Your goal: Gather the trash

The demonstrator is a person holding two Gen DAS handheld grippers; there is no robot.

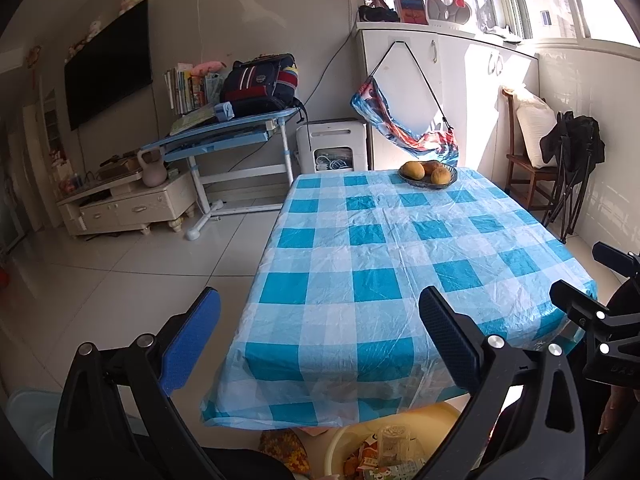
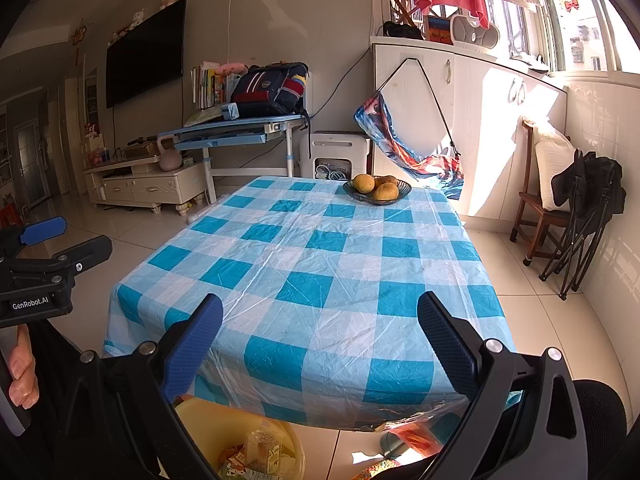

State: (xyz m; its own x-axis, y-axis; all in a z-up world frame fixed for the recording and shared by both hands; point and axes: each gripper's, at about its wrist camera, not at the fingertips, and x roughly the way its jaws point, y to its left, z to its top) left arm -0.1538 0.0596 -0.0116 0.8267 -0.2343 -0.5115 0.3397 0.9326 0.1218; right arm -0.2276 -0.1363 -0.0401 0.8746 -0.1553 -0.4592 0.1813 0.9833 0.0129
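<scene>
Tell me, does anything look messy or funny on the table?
Not really. The checked tablecloth is crinkly but lies flat, and the fruit bowl sits tidy at the far end. The trash is down in the yellow basin on the floor. Both grippers are open, holding nothing.

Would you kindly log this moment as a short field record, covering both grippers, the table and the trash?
left gripper: open, empty, above the table's near edge
right gripper: open, empty
table: blue checked cover; only a fruit bowl at the far end
trash: wrappers and packets in a yellow basin on the floor by the table's near edge
</scene>
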